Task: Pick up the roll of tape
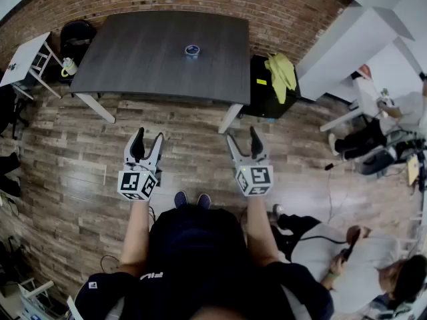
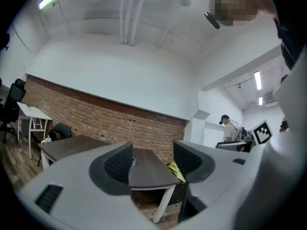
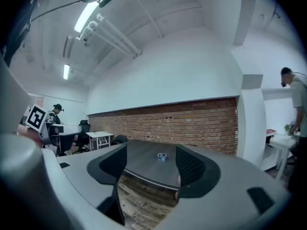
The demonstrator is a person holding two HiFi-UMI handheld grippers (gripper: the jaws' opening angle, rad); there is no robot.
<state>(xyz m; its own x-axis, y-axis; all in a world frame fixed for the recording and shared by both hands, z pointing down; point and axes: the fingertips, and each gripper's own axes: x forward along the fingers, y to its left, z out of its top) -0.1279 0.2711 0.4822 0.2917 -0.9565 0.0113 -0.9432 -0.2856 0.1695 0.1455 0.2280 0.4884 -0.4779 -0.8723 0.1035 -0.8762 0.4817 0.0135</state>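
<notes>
From the head view, my left tongs (image 1: 149, 135) and right tongs (image 1: 242, 135) hang over the wooden floor (image 1: 80, 152), both spread apart and empty. The roll of tape (image 1: 192, 50) sits at my 12 o'clock, alone on the dark counter (image 1: 133, 59), towards its far edge and well apart from both pairs of tongs. I judge the step in hand is the approach. I should walk up to the near edge, choose one pair and keep it spread wide. Then I'd come level over the top so one jaw goes inside the ring and one outside.

At 1 o'clock a yellow cloth (image 1: 282, 72) drapes over a black bin (image 1: 263, 102) beside the counter. A chair (image 1: 77, 35) stands at 11 o'clock. One seated person (image 1: 373, 135) is at 3 o'clock, another (image 1: 347, 259) at 4 o'clock. Nothing blocks my straight path.

In the left gripper view, the jaws stand wide, framing the counter's end. The tape barely peeks past the 9 o'clock jaw.

In the right gripper view, the jaws gape too. The tape (image 3: 162, 156) shows squarely between them, far off, so this pair looks better lined up.
</notes>
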